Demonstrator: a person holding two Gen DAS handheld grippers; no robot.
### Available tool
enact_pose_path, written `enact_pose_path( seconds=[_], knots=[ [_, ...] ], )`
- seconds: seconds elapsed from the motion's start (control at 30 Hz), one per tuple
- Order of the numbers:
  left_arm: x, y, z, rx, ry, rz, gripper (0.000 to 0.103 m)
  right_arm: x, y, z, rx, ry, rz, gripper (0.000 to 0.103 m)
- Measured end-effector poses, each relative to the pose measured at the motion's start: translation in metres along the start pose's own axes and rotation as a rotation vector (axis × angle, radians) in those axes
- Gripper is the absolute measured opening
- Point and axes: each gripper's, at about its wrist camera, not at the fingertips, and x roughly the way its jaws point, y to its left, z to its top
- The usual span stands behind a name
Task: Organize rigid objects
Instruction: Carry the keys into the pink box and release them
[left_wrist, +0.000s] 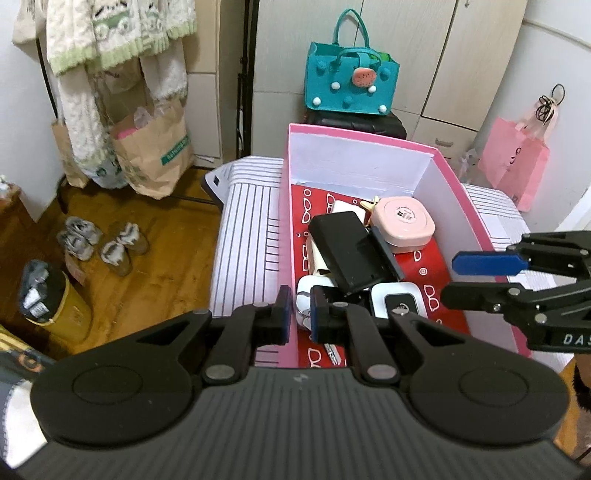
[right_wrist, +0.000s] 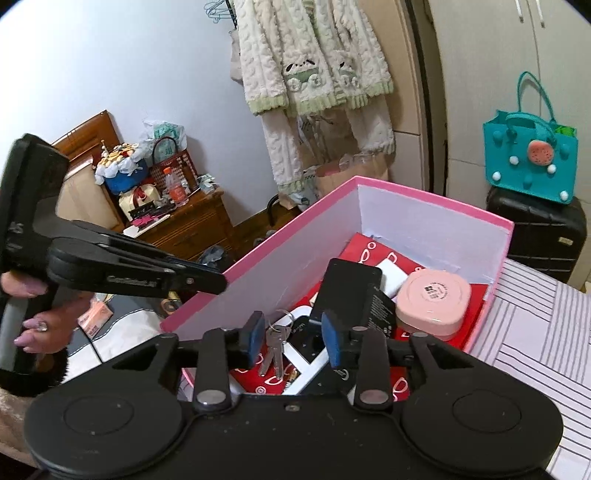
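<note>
An open pink box (left_wrist: 461, 177) (right_wrist: 258, 254) with a red lining printed with glasses stands on the striped bed. Inside lie a black slab-shaped case (left_wrist: 343, 254) (right_wrist: 351, 288), a round-cornered pink case (left_wrist: 402, 225) (right_wrist: 434, 299), a white device with a dark screen (left_wrist: 400, 304) and a bunch of keys (right_wrist: 275, 347). My left gripper (left_wrist: 301, 312) (right_wrist: 223, 282) hovers at the box's left wall, jaws all but shut, nothing visibly held. My right gripper (right_wrist: 291, 341) (left_wrist: 458, 278) stands open over the box's near end; the keys lie below its gap, untouched.
A teal felt bag (left_wrist: 347, 85) sits on a black suitcase (right_wrist: 535, 236) behind the box. Paper bags (left_wrist: 155, 151), shoes (left_wrist: 99, 243) and hanging garments (right_wrist: 314, 66) fill the left floor side. A pink bag (left_wrist: 513, 162) hangs at right. A cluttered wooden nightstand (right_wrist: 184, 225) stands further back.
</note>
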Motion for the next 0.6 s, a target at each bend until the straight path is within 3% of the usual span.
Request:
enact_pose_path(
  seconds=[0.33, 0.4, 0.53, 0.6],
  knots=[
    [-0.04, -0.028, -0.018, 0.03, -0.029, 0.003, 0.029, -0.034, 0.013, -0.01, -0.047, -0.025, -0.043, 0.055],
    [-0.047, -0.037, -0.024, 0.043, -0.035, -0.004, 0.031, -0.041, 0.015, -0.013, -0.053, -0.029, -0.061, 0.062],
    [-0.056, -0.05, -0.031, 0.059, -0.037, -0.031, 0.036, -0.055, 0.015, -0.021, -0.038, -0.019, -0.117, 0.092],
    [-0.06, -0.057, -0.035, 0.066, -0.04, -0.049, 0.041, -0.063, 0.015, -0.025, -0.037, -0.023, -0.133, 0.094]
  ],
)
